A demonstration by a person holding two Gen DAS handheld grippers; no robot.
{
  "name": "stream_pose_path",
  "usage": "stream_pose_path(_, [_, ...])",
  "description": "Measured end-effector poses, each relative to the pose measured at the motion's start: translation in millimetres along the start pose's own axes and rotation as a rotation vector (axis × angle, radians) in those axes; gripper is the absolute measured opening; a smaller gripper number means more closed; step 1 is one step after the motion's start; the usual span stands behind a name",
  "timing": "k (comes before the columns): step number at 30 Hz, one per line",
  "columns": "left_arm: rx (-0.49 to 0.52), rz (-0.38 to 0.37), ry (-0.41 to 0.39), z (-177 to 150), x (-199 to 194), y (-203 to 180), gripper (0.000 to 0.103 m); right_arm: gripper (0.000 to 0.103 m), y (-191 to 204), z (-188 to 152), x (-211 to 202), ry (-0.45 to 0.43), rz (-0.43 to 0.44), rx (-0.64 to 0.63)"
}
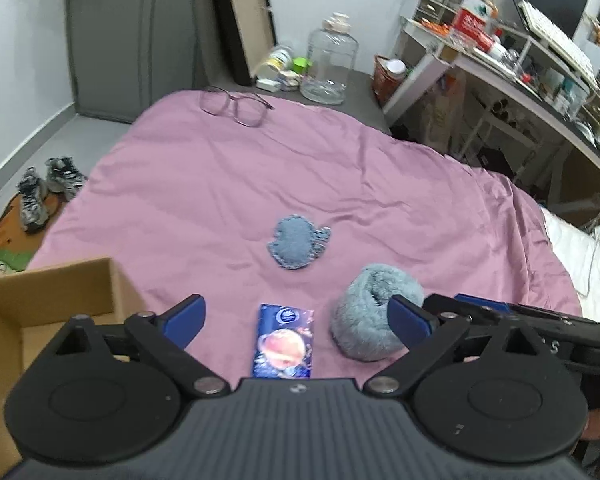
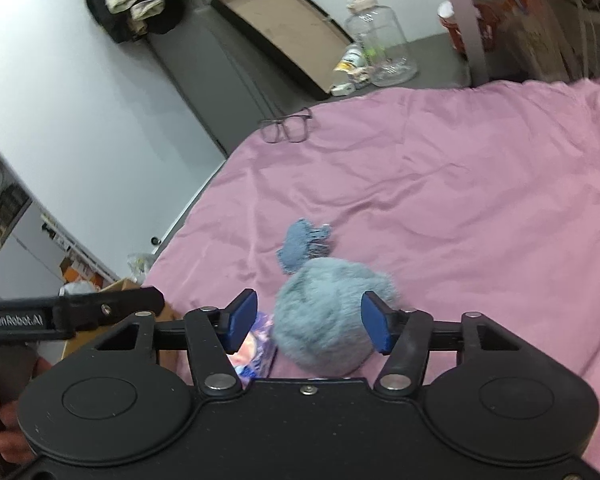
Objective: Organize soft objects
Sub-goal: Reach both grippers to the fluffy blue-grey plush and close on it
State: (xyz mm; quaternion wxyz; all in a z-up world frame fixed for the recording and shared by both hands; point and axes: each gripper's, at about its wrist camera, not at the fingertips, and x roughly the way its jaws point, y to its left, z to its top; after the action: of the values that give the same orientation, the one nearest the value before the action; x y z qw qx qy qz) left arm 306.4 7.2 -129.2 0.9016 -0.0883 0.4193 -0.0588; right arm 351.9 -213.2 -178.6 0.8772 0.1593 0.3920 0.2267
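A fluffy grey-blue rolled soft item (image 1: 374, 312) lies on the pink bedsheet (image 1: 260, 184). It also shows in the right wrist view (image 2: 324, 316), between the open fingers of my right gripper (image 2: 308, 322), which do not press it. A flat blue knitted patch (image 1: 298, 242) lies beyond it, also in the right wrist view (image 2: 306, 242). A blue printed tissue packet (image 1: 284, 340) lies between the open fingers of my left gripper (image 1: 296, 320). The packet is partly hidden in the right wrist view (image 2: 256, 350).
An open cardboard box (image 1: 56, 304) sits at the bed's left edge beside my left gripper. Glasses (image 1: 236, 106) lie at the bed's far end. A clear jar (image 1: 332, 60) and small bottles stand beyond. A cluttered desk (image 1: 520, 80) is at right; shoes (image 1: 44, 192) on the floor at left.
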Motion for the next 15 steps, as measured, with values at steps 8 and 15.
stream_pose_path(8, [0.002,-0.06,0.085,4.7,52.2,-11.0,0.065,0.046,-30.3,0.6,25.0,0.025,0.021,0.093])
stream_pose_path(15, [0.013,-0.114,0.132,5.4,85.6,-18.6,0.049,0.047,-47.2,-0.8,38.8,0.041,0.05,0.139])
